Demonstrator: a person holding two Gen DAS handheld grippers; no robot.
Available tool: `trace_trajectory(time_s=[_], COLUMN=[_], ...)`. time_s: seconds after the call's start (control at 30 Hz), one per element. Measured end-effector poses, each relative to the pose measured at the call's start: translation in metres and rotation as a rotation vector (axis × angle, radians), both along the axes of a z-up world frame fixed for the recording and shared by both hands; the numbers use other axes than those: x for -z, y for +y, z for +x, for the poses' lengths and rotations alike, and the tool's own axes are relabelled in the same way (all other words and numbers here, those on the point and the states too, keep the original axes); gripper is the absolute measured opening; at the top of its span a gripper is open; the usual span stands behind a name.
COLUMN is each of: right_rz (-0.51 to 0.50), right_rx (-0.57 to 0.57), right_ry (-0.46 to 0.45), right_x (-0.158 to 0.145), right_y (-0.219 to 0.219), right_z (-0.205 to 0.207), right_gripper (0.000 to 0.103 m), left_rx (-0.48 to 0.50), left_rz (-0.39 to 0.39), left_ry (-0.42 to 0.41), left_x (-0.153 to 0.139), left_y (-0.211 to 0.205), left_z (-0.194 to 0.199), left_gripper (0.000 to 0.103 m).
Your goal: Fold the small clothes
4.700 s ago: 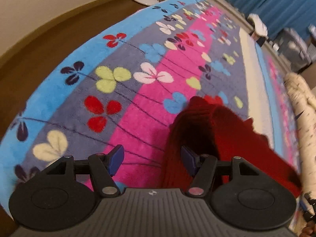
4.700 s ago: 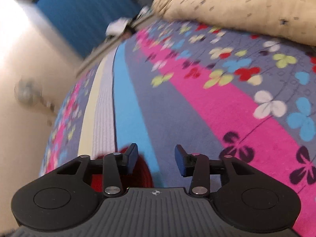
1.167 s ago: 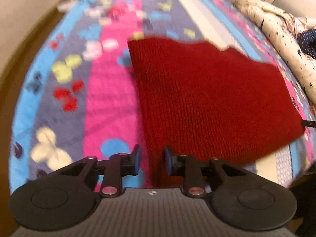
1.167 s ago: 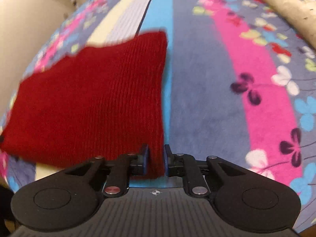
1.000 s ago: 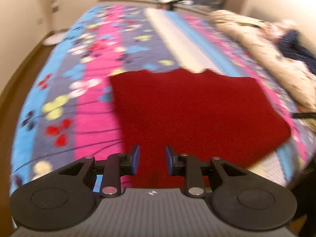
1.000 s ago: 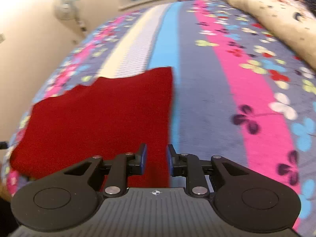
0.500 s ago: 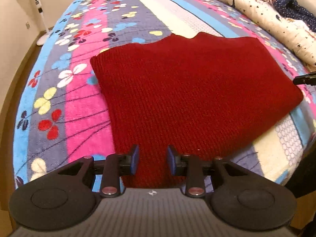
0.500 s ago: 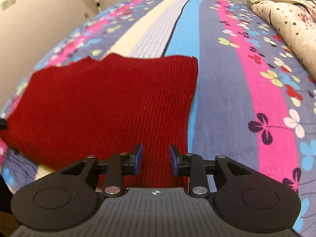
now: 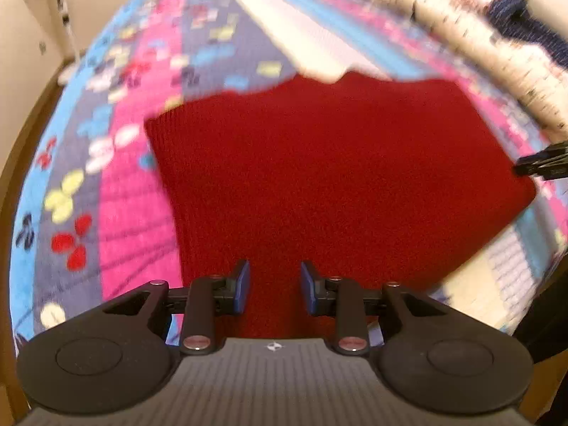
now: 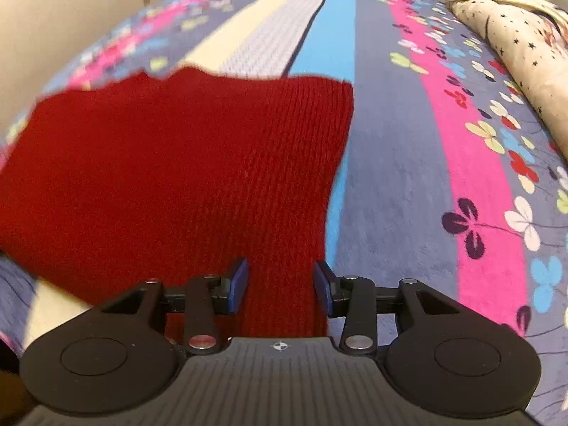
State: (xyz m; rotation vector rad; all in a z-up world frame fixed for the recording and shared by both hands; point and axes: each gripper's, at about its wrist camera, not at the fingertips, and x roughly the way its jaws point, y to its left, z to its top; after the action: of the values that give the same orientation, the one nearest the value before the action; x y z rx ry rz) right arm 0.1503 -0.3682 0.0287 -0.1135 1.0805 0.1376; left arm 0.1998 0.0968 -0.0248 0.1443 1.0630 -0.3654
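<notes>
A red knit garment point(image 9: 330, 177) lies spread flat on the striped, flowered bedspread point(image 9: 117, 191); it also shows in the right wrist view point(image 10: 170, 177). My left gripper point(image 9: 273, 285) is open, its jaws apart over the garment's near left edge, holding nothing. My right gripper point(image 10: 280, 284) is open over the garment's near right corner, the fabric lying between and below its jaws, not pinched. The tip of the right gripper point(image 9: 543, 167) shows at the far right of the left wrist view.
A cream star-print duvet point(image 10: 514, 42) is heaped along the right side of the bed, with a dark blue garment point(image 9: 525, 25) on it. A standing fan point(image 9: 60, 7) and wall are at the left. The bed edge drops off near me.
Both grippers went from shut on the garment's near corners to open, letting it drop flat. They have since backed off slightly and the jaws widened further.
</notes>
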Motion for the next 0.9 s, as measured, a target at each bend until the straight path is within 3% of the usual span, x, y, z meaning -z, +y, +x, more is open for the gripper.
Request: trace_trajectory(time_s=[0.03, 0.1, 0.23, 0.33, 0.4, 0.5, 0.53, 0.6, 0.73, 0.8, 0.9], right_rz=[-0.019, -0.007, 0.045, -0.007, -0.01, 0.027, 0.033, 0.027, 0.038, 0.045, 0.081], right_rx=[-0.01, -0.004, 0.046, 0.04, 0.041, 0.076, 0.085, 0.087, 0.062, 0.048, 0.073], right_ry=[0.0, -0.017, -0.065, 0.006, -0.024, -0.087, -0.119, -0.177, -0.28, -0.326, -0.385], right_x=[0.002, -0.002, -0.011, 0.004, 0.0, -0.013, -0.018, -0.027, -0.043, -0.051, -0.061], right_y=[0.002, 0.002, -0.005, -0.001, 0.003, 0.004, 0.006, 0.012, 0.032, 0.041, 0.051], right_z=[0.0, 0.001, 0.004, 0.01, 0.01, 0.01, 0.009, 0.008, 0.003, 0.002, -0.001], right_gripper=[0.047, 0.047, 0.047, 0.048, 0.048, 0.048, 0.048, 0.048, 0.049, 0.049, 0.05], left_rx=[-0.003, -0.005, -0.06, -0.057, -0.045, -0.083, -0.101, -0.139, -0.22, -0.248, -0.261], left_rz=[0.039, 0.061, -0.047, 0.029, 0.055, -0.045, -0.071, -0.093, -0.089, -0.092, -0.055], left_ry=[0.045, 0.034, -0.008, 0.051, 0.038, -0.014, -0.042, -0.089, -0.159, -0.222, -0.325], left_x=[0.01, 0.01, -0.004, 0.009, 0.009, -0.007, -0.013, -0.023, -0.035, -0.045, -0.065], left_y=[-0.001, -0.002, 0.007, -0.001, -0.005, 0.003, 0.006, 0.01, 0.016, 0.02, 0.02], left_z=[0.005, 0.008, 0.014, 0.023, 0.022, 0.019, 0.018, 0.017, 0.014, 0.007, -0.002], left_gripper=[0.034, 0.035, 0.035, 0.034, 0.035, 0.037, 0.039, 0.055, 0.069, 0.082, 0.086])
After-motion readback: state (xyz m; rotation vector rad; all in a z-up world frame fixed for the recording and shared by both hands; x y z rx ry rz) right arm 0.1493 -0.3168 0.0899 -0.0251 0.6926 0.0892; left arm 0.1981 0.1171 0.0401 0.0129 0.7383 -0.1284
